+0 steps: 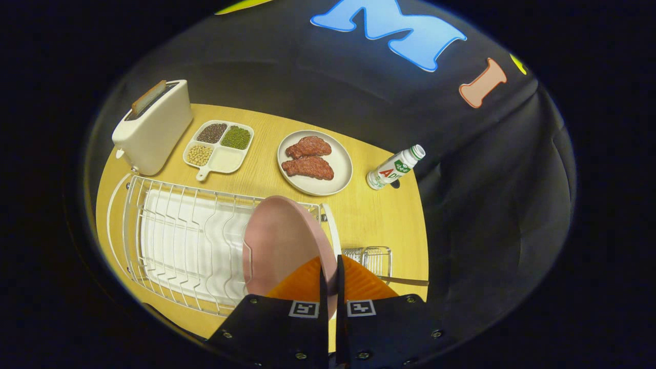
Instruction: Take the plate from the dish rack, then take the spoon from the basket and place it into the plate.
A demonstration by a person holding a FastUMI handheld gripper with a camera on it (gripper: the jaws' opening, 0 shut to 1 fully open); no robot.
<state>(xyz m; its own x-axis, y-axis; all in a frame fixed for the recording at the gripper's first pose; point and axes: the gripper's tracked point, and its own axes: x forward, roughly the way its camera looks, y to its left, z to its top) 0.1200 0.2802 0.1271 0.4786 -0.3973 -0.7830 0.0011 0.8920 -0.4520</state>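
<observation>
A pink plate [279, 246] stands on edge at the right end of the white wire dish rack [179, 241]. My gripper [330, 277] is shut on the plate's right rim, one finger on each face. Just right of the fingers sits a small wire basket [376, 259], and the spoon's handle [407, 281] sticks out of it to the right. The spoon's bowl is hidden behind my fingers.
Beyond the rack on the wooden table [369, 215] lie a white toaster [151, 128], a divided tray of beans and grains [219, 146], a white plate with two pieces of meat [315, 163], and a small bottle [395, 166] tipped near the table's right edge.
</observation>
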